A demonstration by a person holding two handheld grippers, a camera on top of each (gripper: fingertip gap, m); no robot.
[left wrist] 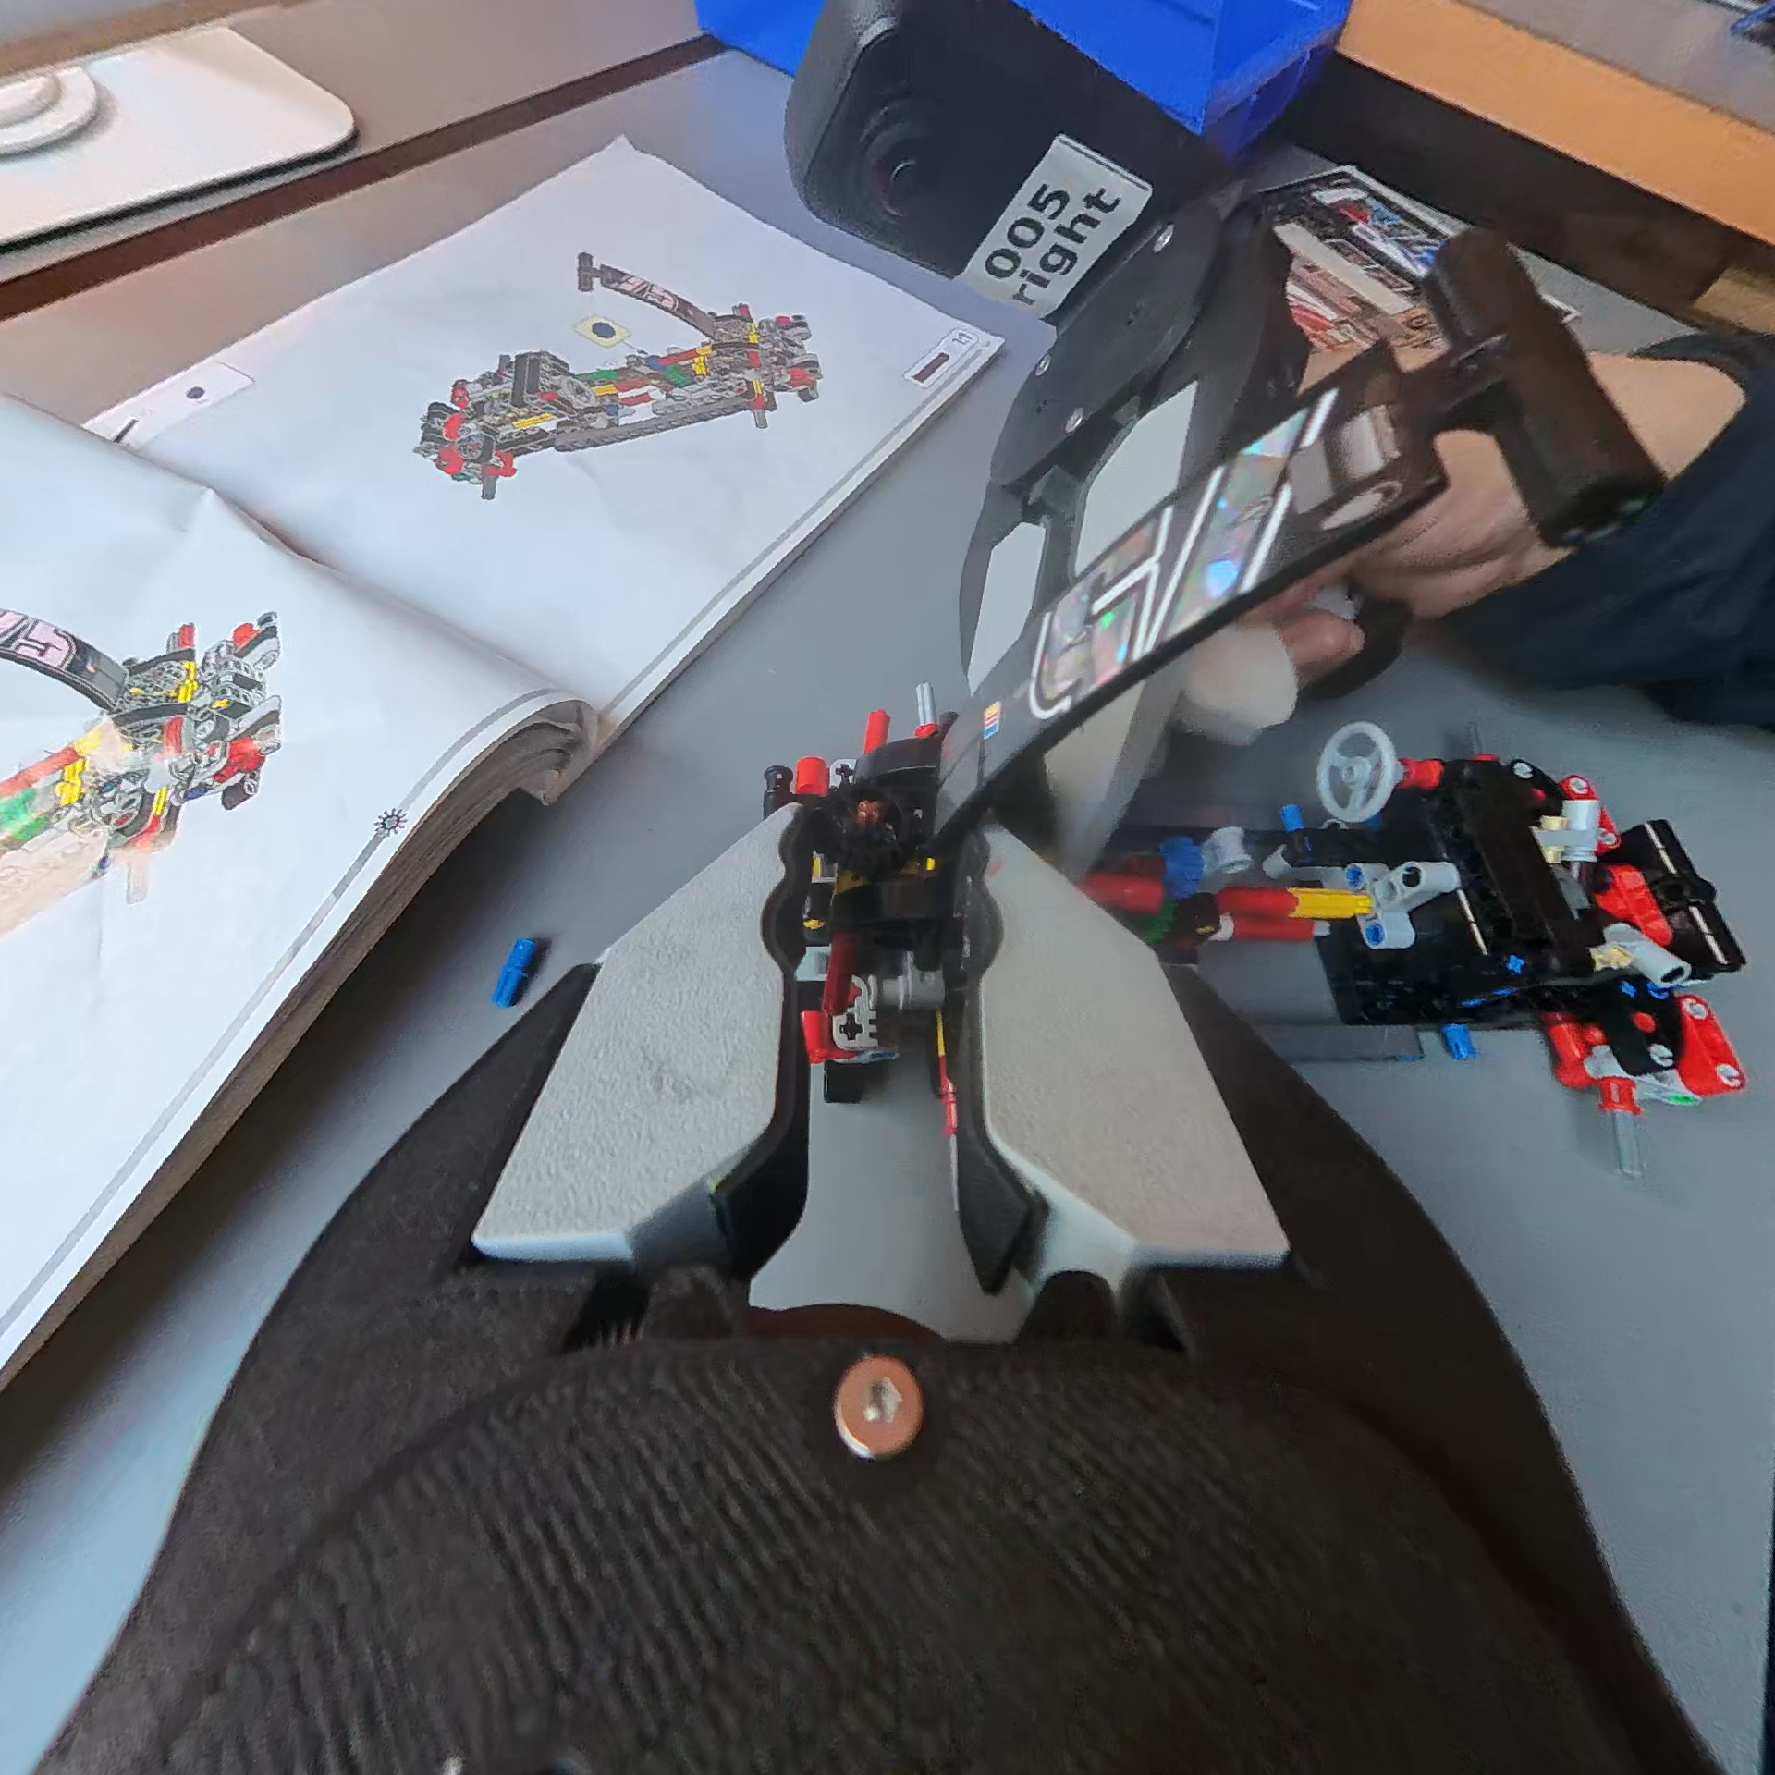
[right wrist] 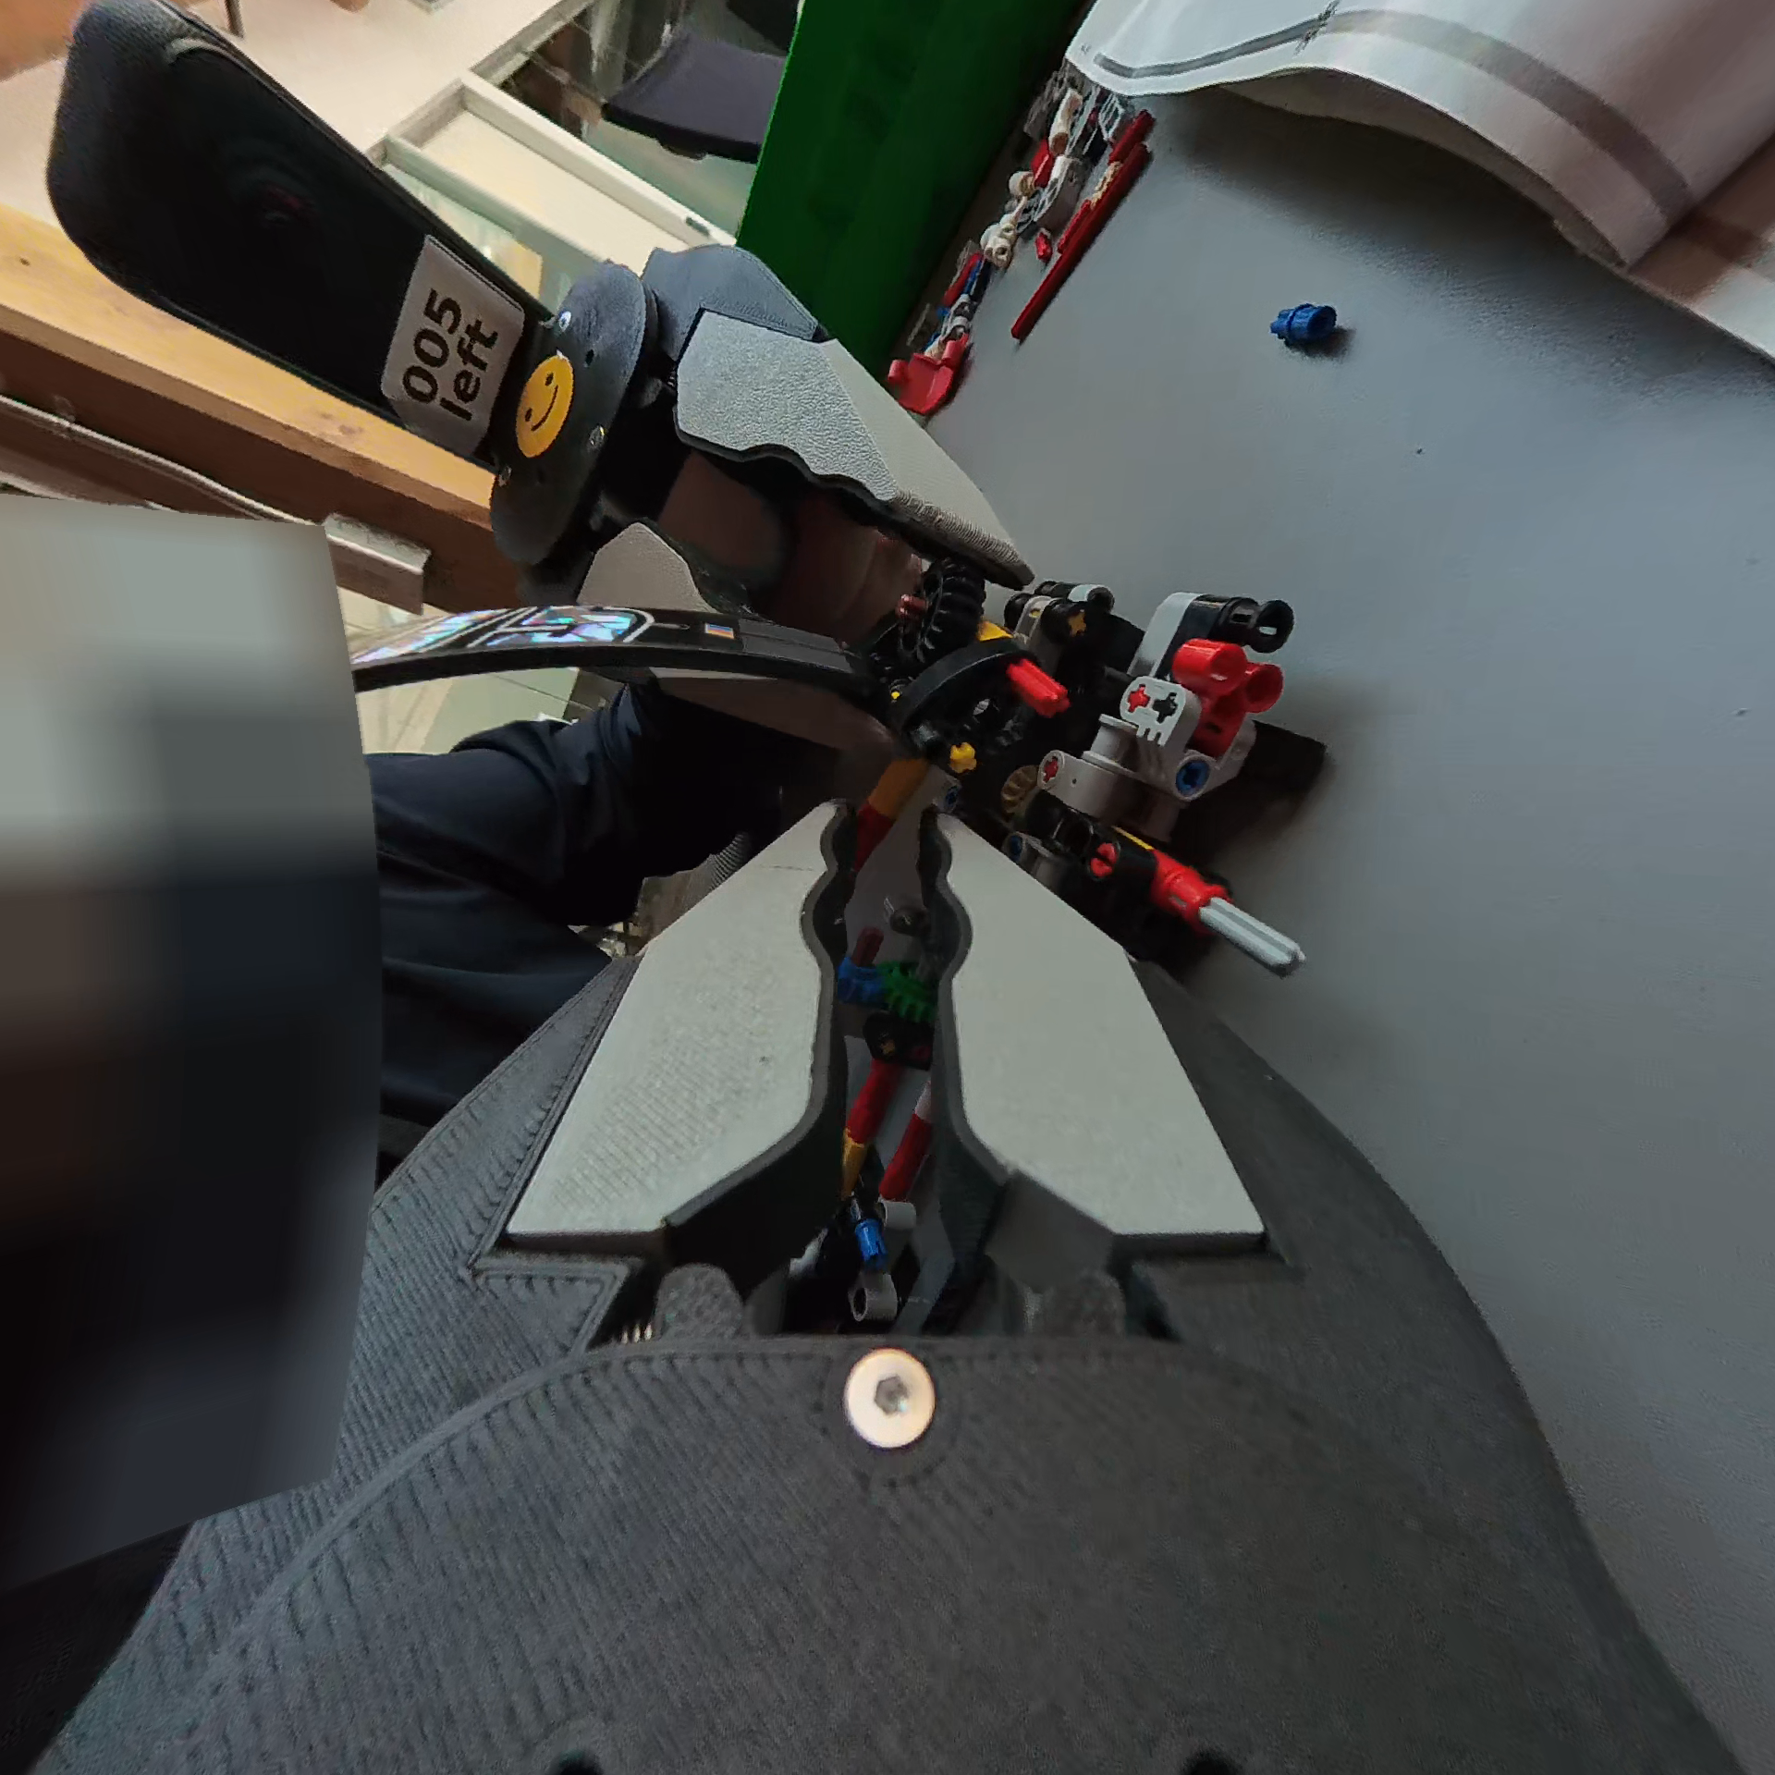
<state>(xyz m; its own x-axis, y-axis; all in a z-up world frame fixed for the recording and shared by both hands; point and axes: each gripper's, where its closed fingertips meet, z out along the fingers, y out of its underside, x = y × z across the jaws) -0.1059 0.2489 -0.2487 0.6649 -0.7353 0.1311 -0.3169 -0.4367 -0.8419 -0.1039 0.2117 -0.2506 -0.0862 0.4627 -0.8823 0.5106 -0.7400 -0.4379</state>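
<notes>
In my left wrist view, centre frame, my left gripper [left wrist: 879, 922] has its jaws partly closed on a brick gearbox [left wrist: 869, 912], black with red pins; the pads press its sides, I judge to keep it steady. A long black panel [left wrist: 1181, 576] with shiny stickers rises from it toward the upper right.

In the right wrist view my right gripper [right wrist: 888, 864] is nearly shut on a thin red-and-yellow axle [right wrist: 879, 816] of the same model, pinched at mid frame. More of the shaft, with a green gear [right wrist: 903, 989], runs back between the fingers. I think the two grips brace the build from both ends.

To the right in the left view, the car chassis [left wrist: 1498, 893] lies on the grey table [left wrist: 672, 816], a white steering wheel [left wrist: 1354, 759] on it. A loose blue pin [left wrist: 514, 970] sits left of my fingers.

Farther off, upper left, an open instruction book [left wrist: 384, 538] shows drawings of the build. Each gripper carries a white printed label, and the left one a yellow smiley sticker [right wrist: 544, 405]. Loose parts [right wrist: 1047, 202] lie at the table's far edge.
</notes>
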